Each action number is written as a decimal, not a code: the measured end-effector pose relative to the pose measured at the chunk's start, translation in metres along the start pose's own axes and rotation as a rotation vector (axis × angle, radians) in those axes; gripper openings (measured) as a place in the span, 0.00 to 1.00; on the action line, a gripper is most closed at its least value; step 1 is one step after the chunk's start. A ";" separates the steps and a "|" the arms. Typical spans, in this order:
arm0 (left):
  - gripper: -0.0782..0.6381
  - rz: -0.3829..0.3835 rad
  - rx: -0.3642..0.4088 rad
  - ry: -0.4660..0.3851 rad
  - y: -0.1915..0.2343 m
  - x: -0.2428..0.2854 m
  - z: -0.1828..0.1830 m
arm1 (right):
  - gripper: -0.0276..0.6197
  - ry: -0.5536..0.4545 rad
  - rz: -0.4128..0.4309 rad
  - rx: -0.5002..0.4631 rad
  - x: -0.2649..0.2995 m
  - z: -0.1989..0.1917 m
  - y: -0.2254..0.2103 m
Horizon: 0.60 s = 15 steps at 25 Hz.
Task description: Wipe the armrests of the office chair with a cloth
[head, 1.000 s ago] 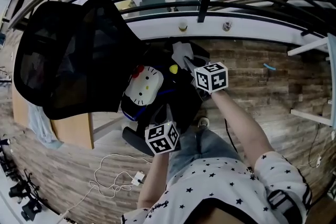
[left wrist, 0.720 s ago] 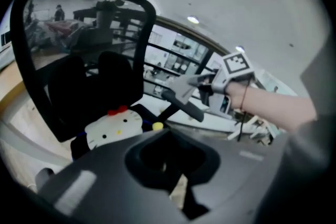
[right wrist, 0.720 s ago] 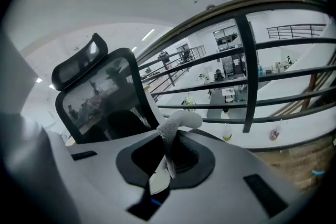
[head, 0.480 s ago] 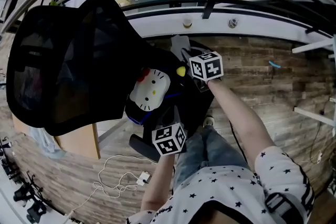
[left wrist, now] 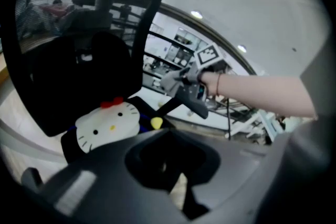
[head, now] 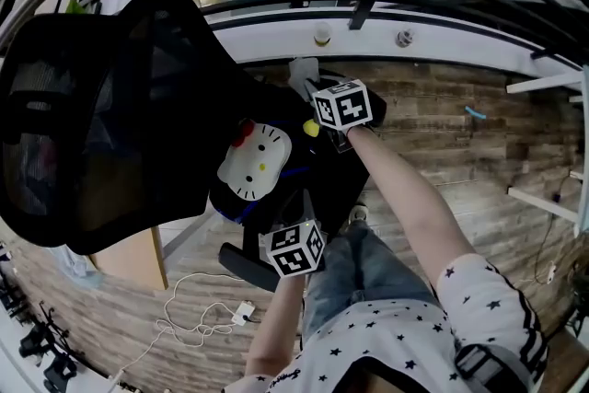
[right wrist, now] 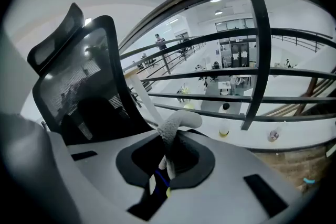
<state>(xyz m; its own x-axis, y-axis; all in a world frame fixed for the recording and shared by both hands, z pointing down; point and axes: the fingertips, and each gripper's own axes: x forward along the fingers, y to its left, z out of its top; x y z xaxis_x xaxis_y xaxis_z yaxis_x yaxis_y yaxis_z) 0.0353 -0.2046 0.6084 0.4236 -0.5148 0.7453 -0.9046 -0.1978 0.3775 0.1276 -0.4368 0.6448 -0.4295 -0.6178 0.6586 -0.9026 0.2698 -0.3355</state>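
While right hand-held gripper (right wrist: 165,170) clamps fuzzy grey cloth (right wrist: 178,122), left hand-held gripper (left wrist: 176,189) closed

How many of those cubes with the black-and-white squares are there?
2. One cube is low in the middle of the head view; the other cube is higher, at the end of the outstretched arm. None seems hidden.

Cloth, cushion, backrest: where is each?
cloth (right wrist: 178,122), right gripper view, its folded upper end
cushion (head: 250,163), head view, middle of the white face
backrest (head: 101,124), head view, middle of the mesh
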 end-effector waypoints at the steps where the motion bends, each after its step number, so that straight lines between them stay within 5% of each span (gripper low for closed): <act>1: 0.12 0.003 -0.001 0.004 0.001 0.000 -0.002 | 0.09 0.006 -0.002 -0.004 0.003 -0.001 -0.001; 15: 0.12 0.015 -0.014 0.042 0.012 0.006 -0.013 | 0.09 0.122 -0.098 -0.070 0.029 -0.021 -0.027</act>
<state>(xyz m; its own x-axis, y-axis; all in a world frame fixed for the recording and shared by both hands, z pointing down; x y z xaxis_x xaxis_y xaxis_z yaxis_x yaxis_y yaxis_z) 0.0273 -0.1987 0.6245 0.4121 -0.4823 0.7730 -0.9102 -0.1788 0.3737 0.1387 -0.4462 0.6870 -0.3355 -0.5510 0.7641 -0.9384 0.2661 -0.2202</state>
